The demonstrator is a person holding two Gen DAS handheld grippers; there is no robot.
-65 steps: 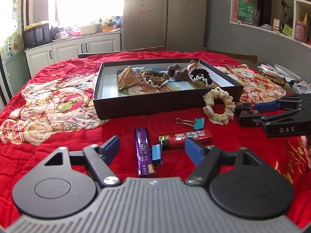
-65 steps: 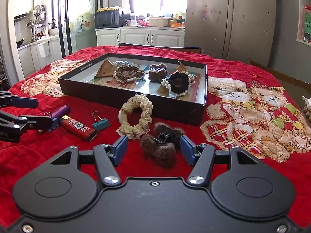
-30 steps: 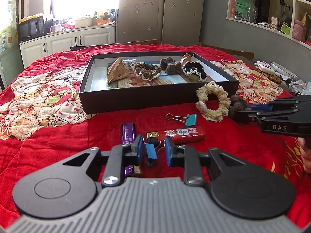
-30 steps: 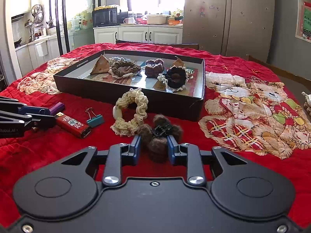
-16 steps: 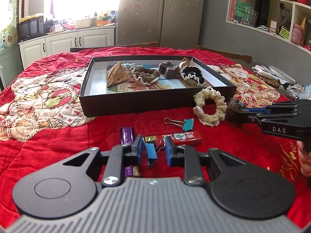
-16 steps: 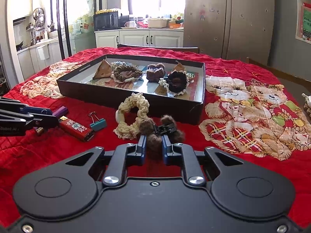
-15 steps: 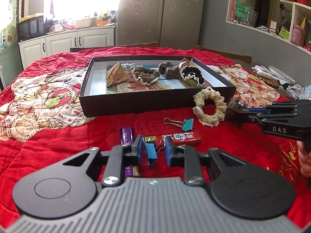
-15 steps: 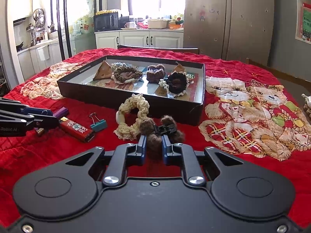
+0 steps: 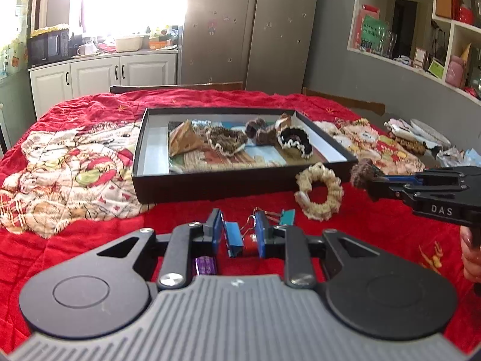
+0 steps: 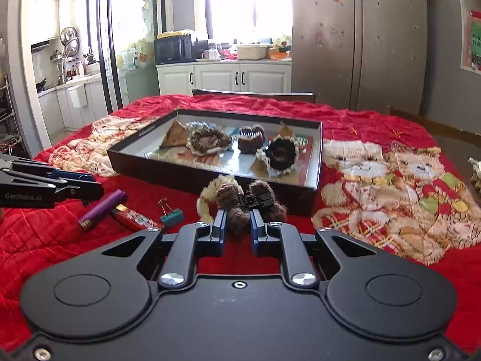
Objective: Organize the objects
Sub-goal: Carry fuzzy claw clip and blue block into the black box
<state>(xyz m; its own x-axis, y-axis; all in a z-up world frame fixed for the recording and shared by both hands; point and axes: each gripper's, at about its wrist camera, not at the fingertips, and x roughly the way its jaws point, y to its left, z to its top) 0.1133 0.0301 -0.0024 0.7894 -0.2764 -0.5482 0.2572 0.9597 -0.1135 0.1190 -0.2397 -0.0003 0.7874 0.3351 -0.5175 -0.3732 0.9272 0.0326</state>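
My left gripper (image 9: 239,234) is shut on a blue binder clip (image 9: 234,238) and holds it above the red cloth. My right gripper (image 10: 236,221) is shut on a brown fuzzy hair claw (image 10: 245,203), lifted off the cloth; it shows at the right in the left wrist view (image 9: 362,176). The black tray (image 9: 210,185) holds several hair accessories. A cream scrunchie (image 9: 319,192), a teal binder clip (image 9: 287,216), a red lighter (image 10: 132,217) and a purple lighter (image 10: 102,205) lie in front of the tray.
A red quilt with bear patches (image 10: 390,180) covers the table. Clutter and a plate (image 9: 427,138) sit at the far right. Chair backs (image 10: 252,94) stand behind the table. Fridge and cabinets are beyond.
Both grippers have risen with their objects: the blue clip and the brown hair claw are off the cloth. The lighters have slipped below the left fingers in view.
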